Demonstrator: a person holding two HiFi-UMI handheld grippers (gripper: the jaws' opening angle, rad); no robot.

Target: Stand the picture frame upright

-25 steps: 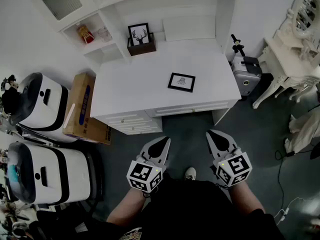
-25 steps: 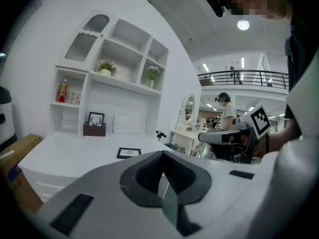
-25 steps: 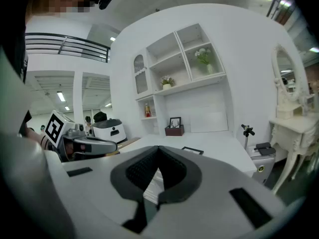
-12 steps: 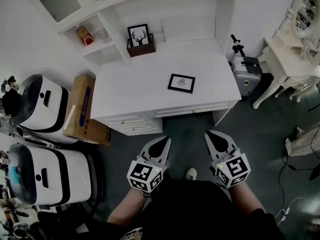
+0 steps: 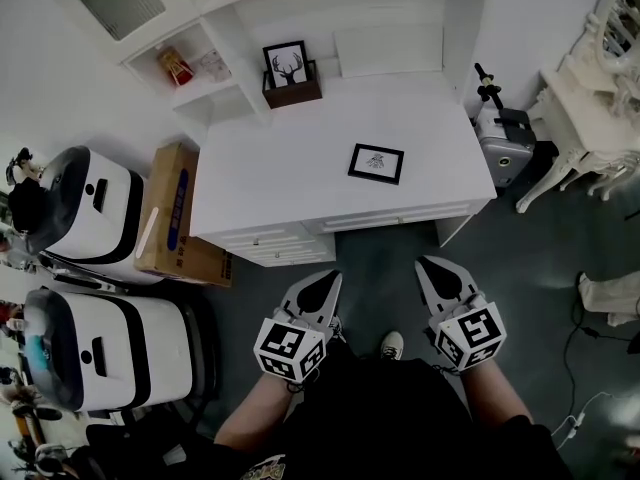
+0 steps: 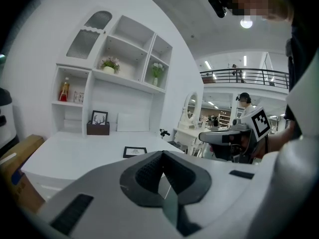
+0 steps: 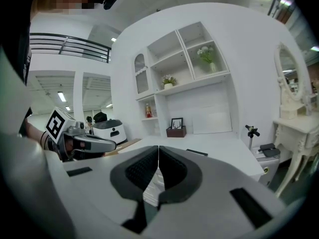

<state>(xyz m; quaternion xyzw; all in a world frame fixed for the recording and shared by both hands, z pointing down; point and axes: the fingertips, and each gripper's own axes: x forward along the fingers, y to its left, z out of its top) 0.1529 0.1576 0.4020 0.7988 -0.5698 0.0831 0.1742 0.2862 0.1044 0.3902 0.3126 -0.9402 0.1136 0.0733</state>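
A small black picture frame lies flat on the white desk, right of its middle; it also shows in the left gripper view and as a thin dark strip in the right gripper view. My left gripper and right gripper hang side by side over the floor, short of the desk's front edge. Both are shut with nothing between the jaws. In the left gripper view the left gripper points toward the desk; so does the right gripper in its own view.
A second frame with a deer print stands upright in a brown box at the desk's back. Shelves rise behind. Two white machines and a cardboard box stand left of the desk; a silver case and a white dressing table stand right.
The head view has shifted a little, so the desk and frame sit slightly further right and nearer. Both grippers stay shut and empty in nearly the same place.
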